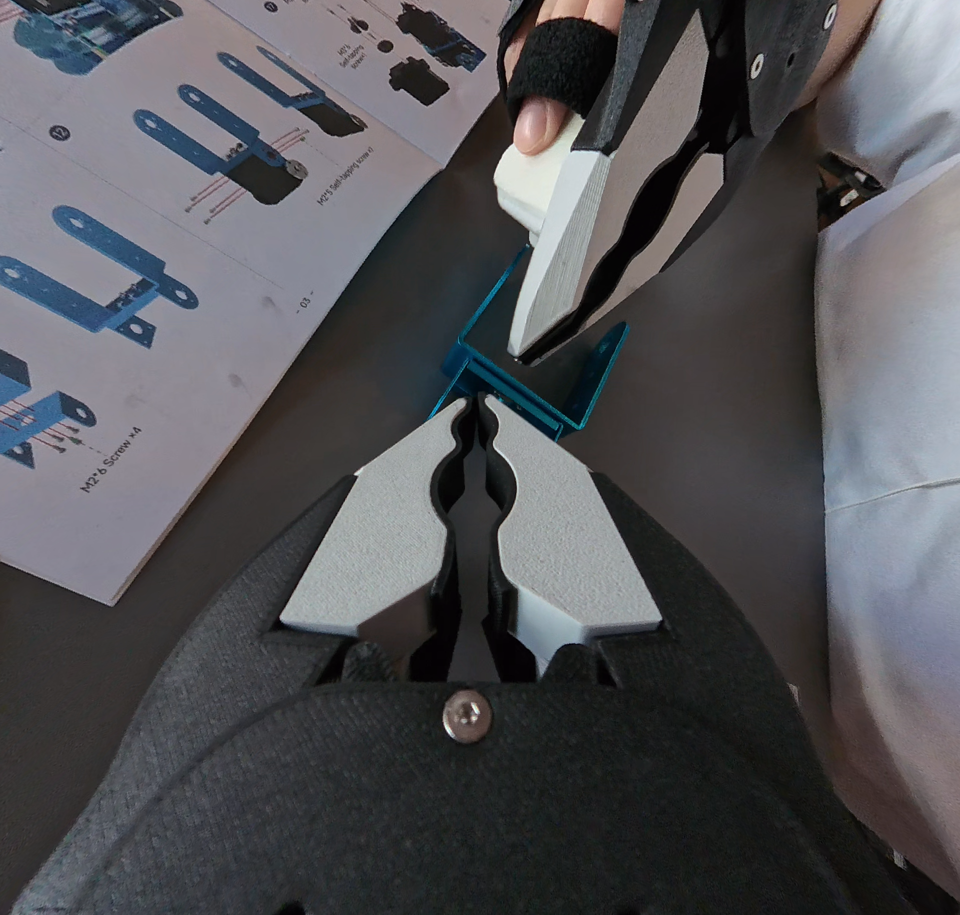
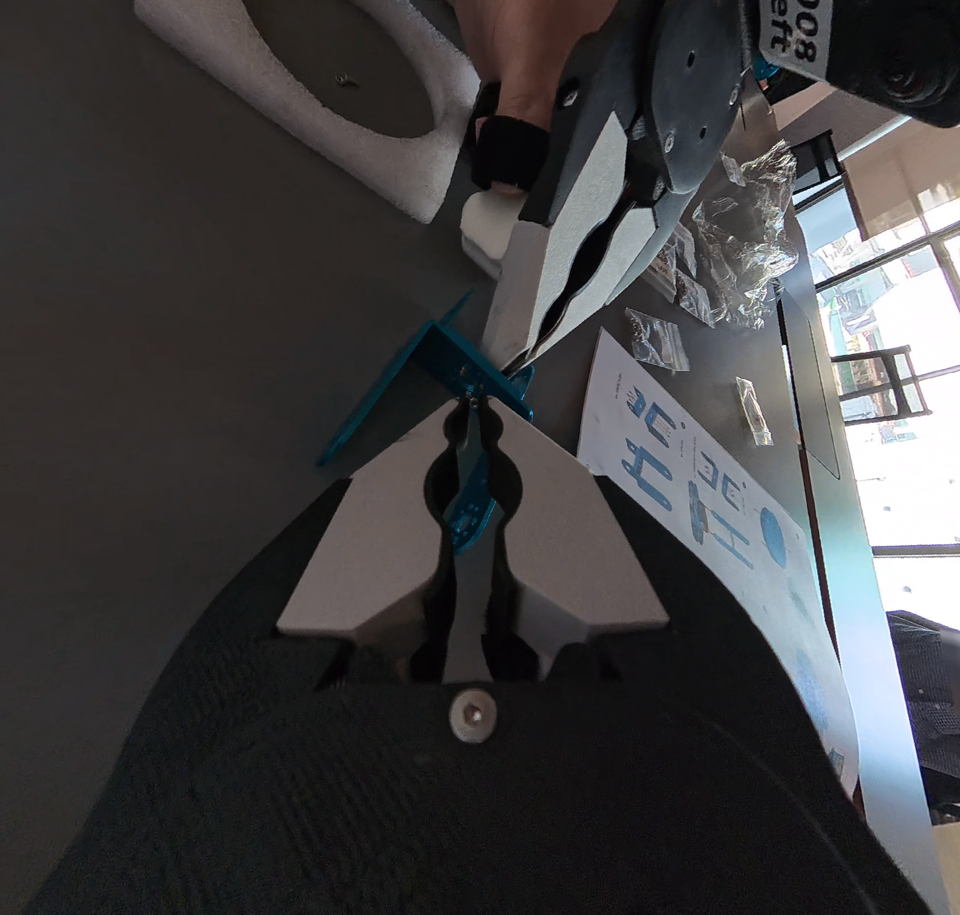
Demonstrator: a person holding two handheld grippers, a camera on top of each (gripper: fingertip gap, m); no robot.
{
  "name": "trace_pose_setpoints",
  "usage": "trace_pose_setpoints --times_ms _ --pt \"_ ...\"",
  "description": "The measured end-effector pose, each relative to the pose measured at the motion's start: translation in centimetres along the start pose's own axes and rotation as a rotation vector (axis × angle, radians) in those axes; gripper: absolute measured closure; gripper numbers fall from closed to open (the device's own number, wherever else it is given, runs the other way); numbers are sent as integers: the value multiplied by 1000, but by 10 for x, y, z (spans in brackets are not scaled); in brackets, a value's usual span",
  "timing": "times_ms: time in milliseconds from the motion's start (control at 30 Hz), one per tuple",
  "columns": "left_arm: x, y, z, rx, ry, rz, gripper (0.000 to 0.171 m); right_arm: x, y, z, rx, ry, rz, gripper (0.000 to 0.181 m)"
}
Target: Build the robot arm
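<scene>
A blue metal U-bracket assembly (image 1: 519,402) rests on the dark table (image 1: 363,370); it looks like two brackets set base to base. My left gripper (image 1: 475,403) is shut on the edge of its base. My right gripper (image 1: 523,357) comes down between the upright arms, shut, with what looks like a small screw at its tips against the base. In the right wrist view the right gripper (image 2: 472,408) meets the bracket (image 2: 441,355), and a blue arm (image 2: 467,511) shows through the gap between its fingers. The left gripper (image 2: 511,365) grips the base from above.
An open instruction booklet (image 1: 156,266) lies left of the bracket, also in the right wrist view (image 2: 675,474). A white foam block (image 2: 197,38) with an oval cutout holds a loose screw (image 2: 343,79). Small plastic bags (image 2: 743,246) lie beyond. A person's white garment (image 1: 893,422) is at the right. My left and right fingertips are right by each other.
</scene>
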State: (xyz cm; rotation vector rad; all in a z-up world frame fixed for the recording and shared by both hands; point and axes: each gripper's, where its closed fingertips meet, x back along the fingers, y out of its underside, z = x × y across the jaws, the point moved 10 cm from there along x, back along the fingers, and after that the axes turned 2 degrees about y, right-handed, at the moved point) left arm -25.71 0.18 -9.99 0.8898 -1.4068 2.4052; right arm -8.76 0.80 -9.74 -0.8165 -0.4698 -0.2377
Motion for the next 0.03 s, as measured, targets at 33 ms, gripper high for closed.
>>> trace_pose_setpoints --times_ms 33 --pt "0 0 0 1 2 2 171 0 0 0 -1 -1 -4 180"
